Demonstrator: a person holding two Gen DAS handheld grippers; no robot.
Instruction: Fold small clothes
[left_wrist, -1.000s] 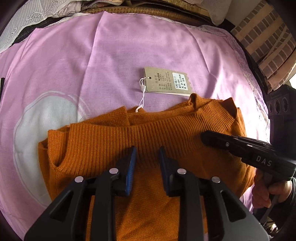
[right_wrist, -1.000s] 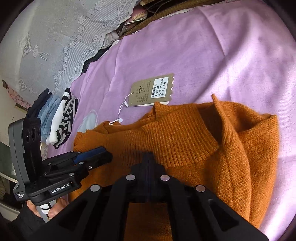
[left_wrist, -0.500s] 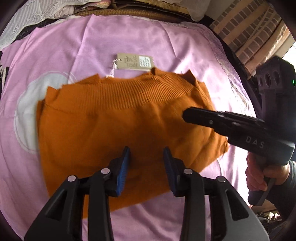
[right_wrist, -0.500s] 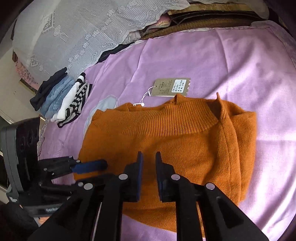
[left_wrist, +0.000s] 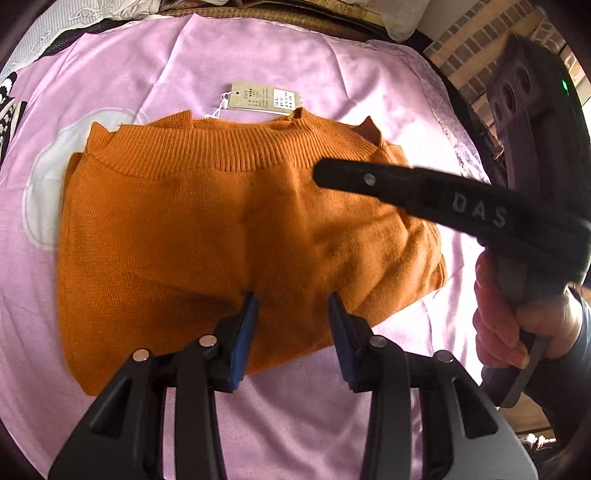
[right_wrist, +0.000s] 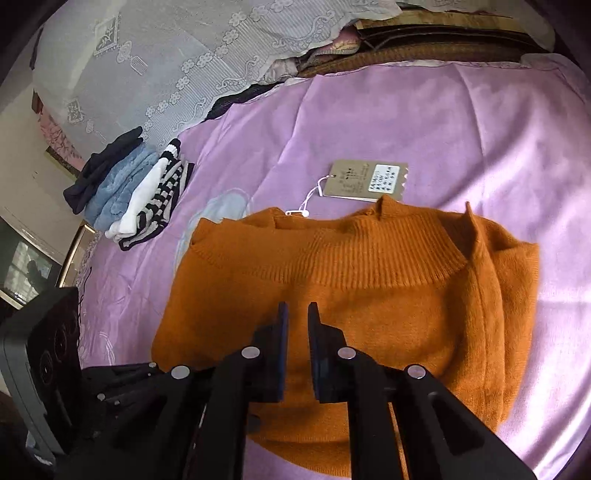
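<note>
Orange knit fills the middle of both views: a folded sweater (left_wrist: 236, 236) lies flat on a pink-lilac sheet (left_wrist: 295, 66), its ribbed band turned toward the far side and small corners of cloth sticking up along that edge. A beige paper hang tag (left_wrist: 264, 100) on a white string rests on the sheet just beyond the ribbed band, touching nothing but its string. The left gripper (left_wrist: 291, 306) hovers over the near edge of the sweater with its blue-padded jaws moderately apart; they have just been opening, and nothing sits between them, only the knit lying below. The right gripper (right_wrist: 297, 317) hangs above the sweater's middle with its jaws parted by a narrow slit; they opened from a closed position and have just narrowed a little, and no cloth is pinched between the pads. From the left wrist view the right gripper shows as a black bar marked DAS reaching over the sweater's right part, with a hand (left_wrist: 506, 317) wrapped round its handle at the right edge. At the far left of the sheet in the right wrist view sits a small pile of folded clothes (right_wrist: 129, 192): dark navy, light blue, and black-and-white striped pieces. White lace cloth (right_wrist: 184, 55) covers the bedding behind the sheet.
</note>
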